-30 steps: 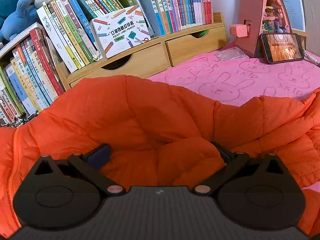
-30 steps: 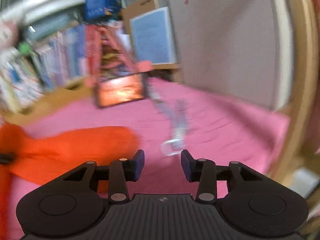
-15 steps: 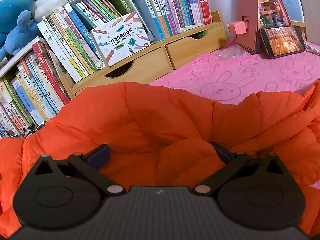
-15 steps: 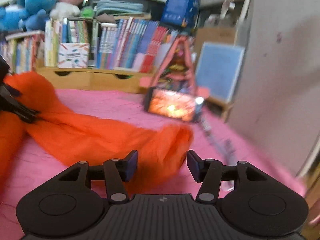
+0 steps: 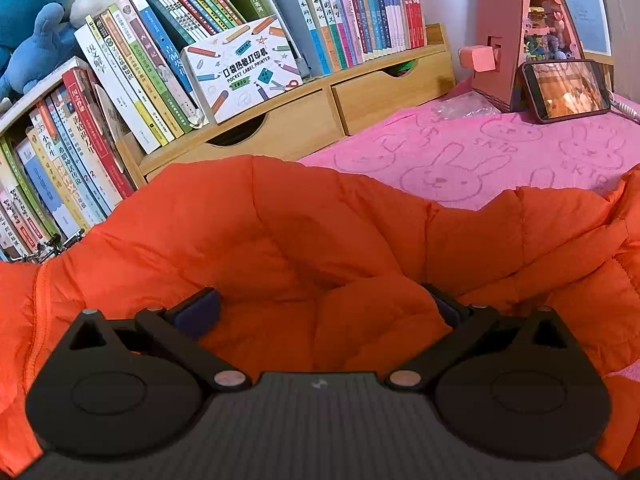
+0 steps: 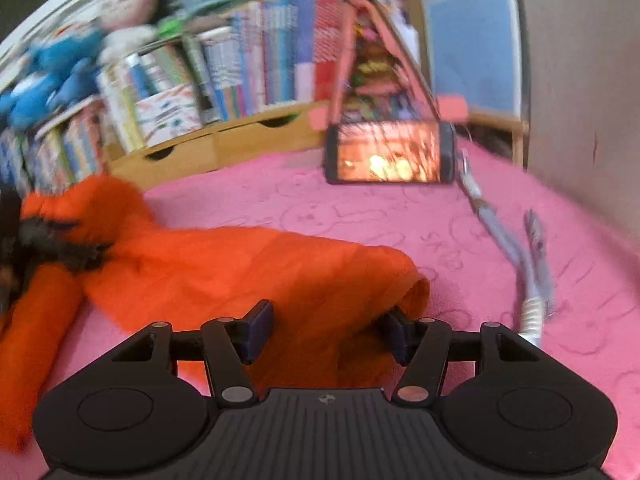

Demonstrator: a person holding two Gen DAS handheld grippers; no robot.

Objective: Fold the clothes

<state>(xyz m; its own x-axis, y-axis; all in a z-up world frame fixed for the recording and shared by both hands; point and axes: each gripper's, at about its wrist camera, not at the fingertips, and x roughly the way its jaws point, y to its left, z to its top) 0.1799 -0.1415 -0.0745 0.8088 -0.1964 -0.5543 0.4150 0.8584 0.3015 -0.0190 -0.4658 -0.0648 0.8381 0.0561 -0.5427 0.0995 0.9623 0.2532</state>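
The orange puffer jacket point(image 5: 304, 248) lies spread on the pink rabbit-print blanket point(image 5: 460, 160), its sleeve point(image 6: 280, 268) stretched out toward my right side. My left gripper point(image 5: 320, 312) has its fingers spread wide with a bunched fold of jacket between them; I cannot tell whether they press it. My right gripper point(image 6: 326, 328) is released, its fingers straddling the sleeve's cuff end. A phone point(image 6: 390, 158) stands beyond, and books point(image 5: 280, 32) line the wooden shelf
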